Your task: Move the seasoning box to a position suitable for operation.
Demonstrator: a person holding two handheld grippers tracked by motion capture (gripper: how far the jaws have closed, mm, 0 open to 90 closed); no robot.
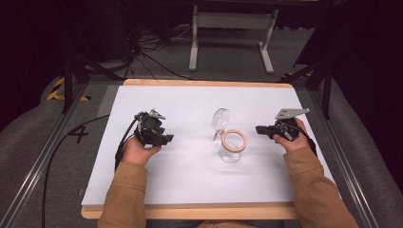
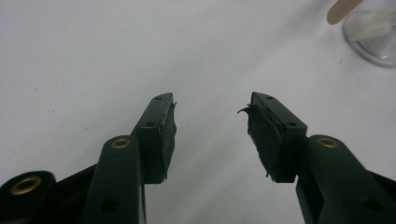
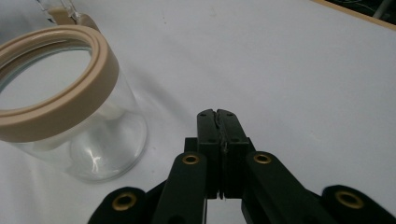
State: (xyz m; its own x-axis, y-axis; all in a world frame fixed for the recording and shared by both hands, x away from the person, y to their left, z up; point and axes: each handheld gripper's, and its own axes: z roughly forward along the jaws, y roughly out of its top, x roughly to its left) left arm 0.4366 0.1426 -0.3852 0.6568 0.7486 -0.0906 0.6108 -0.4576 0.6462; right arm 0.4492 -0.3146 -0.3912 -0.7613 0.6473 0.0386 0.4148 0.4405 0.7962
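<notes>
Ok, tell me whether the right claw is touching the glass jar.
Apart. The right gripper view shows white table between the shut right claw and the glass jar.

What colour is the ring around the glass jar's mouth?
Beige, on the ring of the clear jar; the right gripper view shows it best.

The high view looks forward and down over the table (image 1: 190, 166); both close gripper views share the jar (image 2: 373, 37).

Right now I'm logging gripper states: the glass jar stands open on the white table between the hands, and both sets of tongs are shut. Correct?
Not quite. The left tongs are open, as the left gripper view shows. The right tongs are shut, and the glass jar does stand open between the hands.
</notes>
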